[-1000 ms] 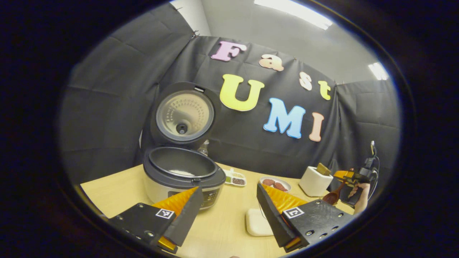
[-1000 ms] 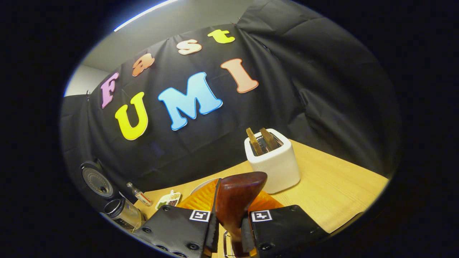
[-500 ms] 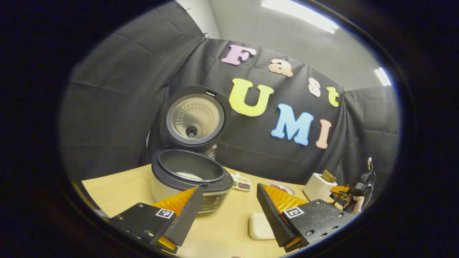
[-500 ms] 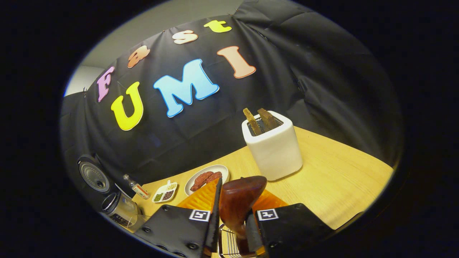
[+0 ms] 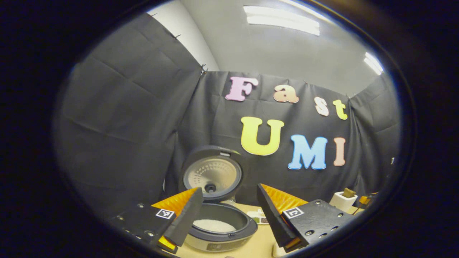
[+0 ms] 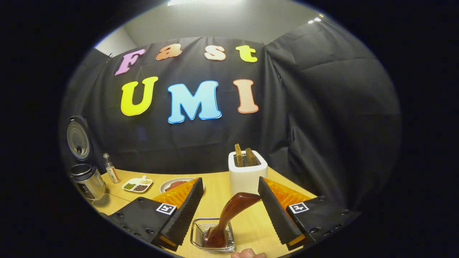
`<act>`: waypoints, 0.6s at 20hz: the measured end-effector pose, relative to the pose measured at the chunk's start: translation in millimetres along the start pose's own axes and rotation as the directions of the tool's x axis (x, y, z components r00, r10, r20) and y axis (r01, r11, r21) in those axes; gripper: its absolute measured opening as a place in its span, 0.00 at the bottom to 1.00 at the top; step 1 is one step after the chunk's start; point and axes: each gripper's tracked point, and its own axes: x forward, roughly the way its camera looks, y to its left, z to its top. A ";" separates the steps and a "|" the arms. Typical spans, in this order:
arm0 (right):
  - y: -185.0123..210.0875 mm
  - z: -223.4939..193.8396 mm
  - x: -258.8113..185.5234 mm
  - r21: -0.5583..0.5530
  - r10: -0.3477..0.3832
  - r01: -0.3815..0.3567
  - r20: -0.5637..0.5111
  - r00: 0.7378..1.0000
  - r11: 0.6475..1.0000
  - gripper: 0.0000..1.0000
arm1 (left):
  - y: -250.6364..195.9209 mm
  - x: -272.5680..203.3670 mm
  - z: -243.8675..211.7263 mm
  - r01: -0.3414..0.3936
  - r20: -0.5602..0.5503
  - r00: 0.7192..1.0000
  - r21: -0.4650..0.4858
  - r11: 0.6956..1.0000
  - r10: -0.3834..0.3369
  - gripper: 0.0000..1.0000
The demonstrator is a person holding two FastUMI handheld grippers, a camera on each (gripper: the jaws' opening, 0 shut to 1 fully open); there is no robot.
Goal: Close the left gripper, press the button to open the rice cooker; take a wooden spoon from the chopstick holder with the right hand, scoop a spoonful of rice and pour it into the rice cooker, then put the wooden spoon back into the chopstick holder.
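Wooden spoon (image 6: pixel 229 218) back in chopstick holder (image 6: pixel 213 234); rice cooker (image 5: pixel 218 229) open, rice inside; both grippers empty, jaws apart; task looks finished.

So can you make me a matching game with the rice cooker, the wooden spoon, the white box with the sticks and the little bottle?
Things:
1. grey rice cooker
2. brown wooden spoon
3. white square holder
4. small clear bottle

States:
A. two flat wooden sticks poke out of its top
B. stands upright beside the rice cooker
C. lid up, white rice inside
D. leans in a wire basket, between the open fingers of the right gripper

Pairs: 1-C, 2-D, 3-A, 4-B
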 end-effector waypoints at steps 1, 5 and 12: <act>1.6 4.3 -10.9 -0.003 0.005 -0.005 0.016 1.000 1.000 0.98 | 1.6 17.2 13.0 0.000 0.021 1.000 0.023 1.000 -0.001 0.93; 11.3 8.9 -44.4 0.019 0.050 -0.051 0.045 0.998 0.999 0.98 | 18.1 87.0 48.5 -0.064 0.069 0.996 0.147 0.987 0.055 0.92; -1.6 8.1 -83.1 -0.009 0.009 -0.009 0.094 0.996 1.000 0.98 | 5.1 192.8 48.0 -0.009 -0.008 1.000 0.182 0.983 0.011 0.93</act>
